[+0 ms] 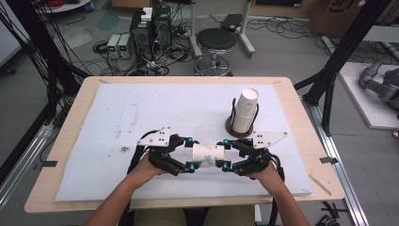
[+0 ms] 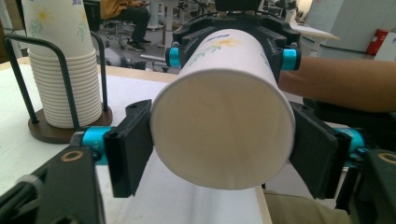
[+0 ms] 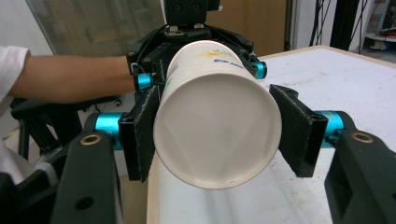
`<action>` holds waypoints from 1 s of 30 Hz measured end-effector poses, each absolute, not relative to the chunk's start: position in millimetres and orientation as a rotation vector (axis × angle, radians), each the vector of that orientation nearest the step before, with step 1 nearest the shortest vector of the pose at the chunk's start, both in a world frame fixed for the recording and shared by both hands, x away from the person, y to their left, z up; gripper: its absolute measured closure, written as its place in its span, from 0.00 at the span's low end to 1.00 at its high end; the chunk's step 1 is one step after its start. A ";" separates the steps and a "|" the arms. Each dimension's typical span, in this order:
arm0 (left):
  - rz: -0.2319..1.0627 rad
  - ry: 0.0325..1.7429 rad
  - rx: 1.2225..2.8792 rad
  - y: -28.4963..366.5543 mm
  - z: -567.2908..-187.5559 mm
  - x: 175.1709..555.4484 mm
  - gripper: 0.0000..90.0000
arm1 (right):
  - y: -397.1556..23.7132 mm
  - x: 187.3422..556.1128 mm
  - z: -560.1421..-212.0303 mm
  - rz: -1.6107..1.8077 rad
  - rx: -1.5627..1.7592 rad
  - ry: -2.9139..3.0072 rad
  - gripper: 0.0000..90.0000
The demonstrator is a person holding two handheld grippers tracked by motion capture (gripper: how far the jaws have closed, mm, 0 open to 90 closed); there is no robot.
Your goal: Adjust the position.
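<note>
From above, we are holding paper cups [image 1: 207, 155] lying level between the left gripper [image 1: 190, 154] and right gripper [image 1: 225, 153] — near the table's [image 1: 66, 141] front edge. In each gripper view, we are looking at a cup bottom [image 2: 223, 134] [image 3: 217, 132] — both grippers clamping, long axis running hand to hand.

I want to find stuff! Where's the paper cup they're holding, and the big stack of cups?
paper cup [image 1: 207, 155], high view, on its side wall between the grippers.
stack of cups [image 2: 65, 84], left gripper view, on the ribbed rims.
</note>
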State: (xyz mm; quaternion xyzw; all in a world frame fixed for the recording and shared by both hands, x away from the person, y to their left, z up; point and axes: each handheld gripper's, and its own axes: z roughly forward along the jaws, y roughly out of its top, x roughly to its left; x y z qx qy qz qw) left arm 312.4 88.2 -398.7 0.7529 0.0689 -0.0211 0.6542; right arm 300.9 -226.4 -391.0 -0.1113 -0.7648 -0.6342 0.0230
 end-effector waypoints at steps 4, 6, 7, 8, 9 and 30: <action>-0.041 0.152 1.720 89.3 -397.6 312.6 0.37 | -226.4 301.9 -392.5 -1.953 -0.345 -2.378 0.42; -0.043 0.151 1.733 90.6 -395.5 312.9 0.40 | -225.9 301.7 -393.1 -1.943 -0.351 -2.379 0.42; -0.046 0.158 1.740 90.8 -394.1 313.1 0.41 | -224.8 301.1 -392.5 -1.929 -0.363 -2.388 0.41; -0.048 0.159 1.746 91.2 -392.4 313.2 0.41 | -224.8 301.1 -392.5 -1.929 -0.363 -2.388 0.41; -0.033 0.162 1.760 92.3 -388.9 313.0 0.42 | -224.0 300.9 -390.9 -1.941 -0.387 -2.401 0.32; 0.059 0.193 2.114 99.7 -342.6 322.9 0.43 | -209.6 304.2 -355.0 -1.695 -0.392 -2.766 0.23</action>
